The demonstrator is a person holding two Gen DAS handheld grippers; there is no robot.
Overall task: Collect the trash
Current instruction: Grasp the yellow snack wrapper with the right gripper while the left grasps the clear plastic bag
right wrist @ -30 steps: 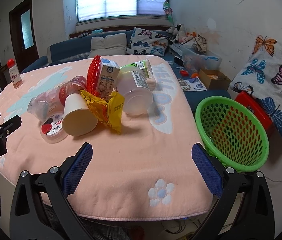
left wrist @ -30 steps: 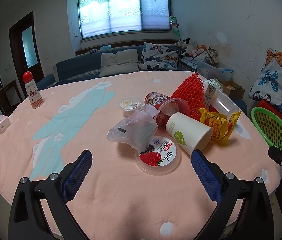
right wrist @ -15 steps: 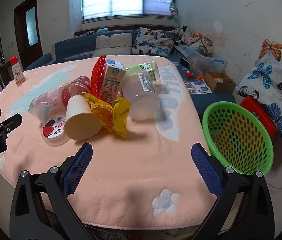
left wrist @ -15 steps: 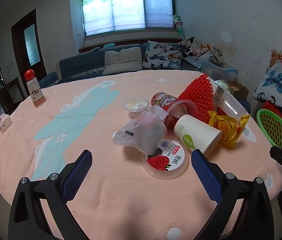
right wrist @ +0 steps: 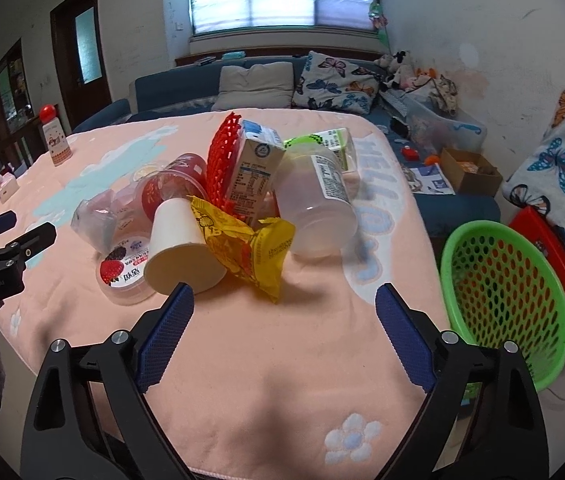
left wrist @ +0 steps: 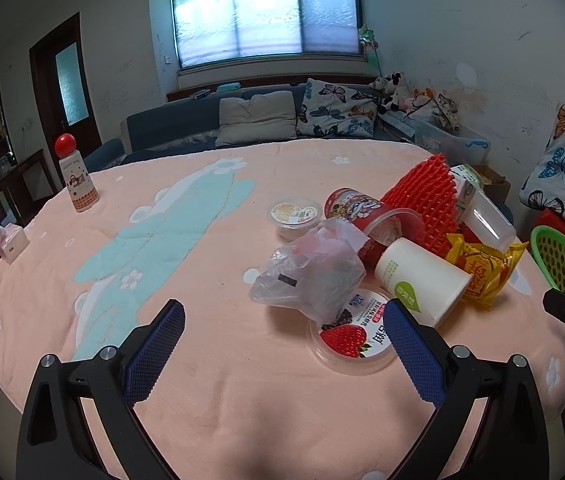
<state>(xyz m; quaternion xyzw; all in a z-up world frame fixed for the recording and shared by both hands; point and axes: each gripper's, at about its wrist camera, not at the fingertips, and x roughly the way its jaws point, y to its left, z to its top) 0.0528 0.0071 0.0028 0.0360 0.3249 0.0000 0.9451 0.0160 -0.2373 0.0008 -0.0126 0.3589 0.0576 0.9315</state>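
A heap of trash lies on the pink tablecloth (left wrist: 202, 380): a white paper cup (right wrist: 180, 248), a yellow snack wrapper (right wrist: 250, 248), a strawberry tub (left wrist: 356, 336), a crumpled plastic bag (left wrist: 310, 276), a red noodle cup (left wrist: 362, 208), red mesh (right wrist: 218, 160), a milk carton (right wrist: 254, 168) and a clear jar (right wrist: 318, 204). My left gripper (left wrist: 282, 312) is open just short of the bag and tub. My right gripper (right wrist: 284, 294) hovers before the wrapper and cup, its jaws closing, its pads touching nothing. A green basket (right wrist: 502, 288) stands off the table's right edge.
A bottle with a red cap (left wrist: 76, 176) and a tissue box (left wrist: 10, 240) stand at the table's far left. Beyond the table are a blue sofa (left wrist: 242, 124) with cushions and a cardboard box (right wrist: 470, 172) on the floor. A red stool (right wrist: 542, 240) sits behind the basket.
Both grippers have drawn closer to the trash heap, which now looks larger in both views. The right gripper's jaws have narrowed a little. Nothing on the table has moved.
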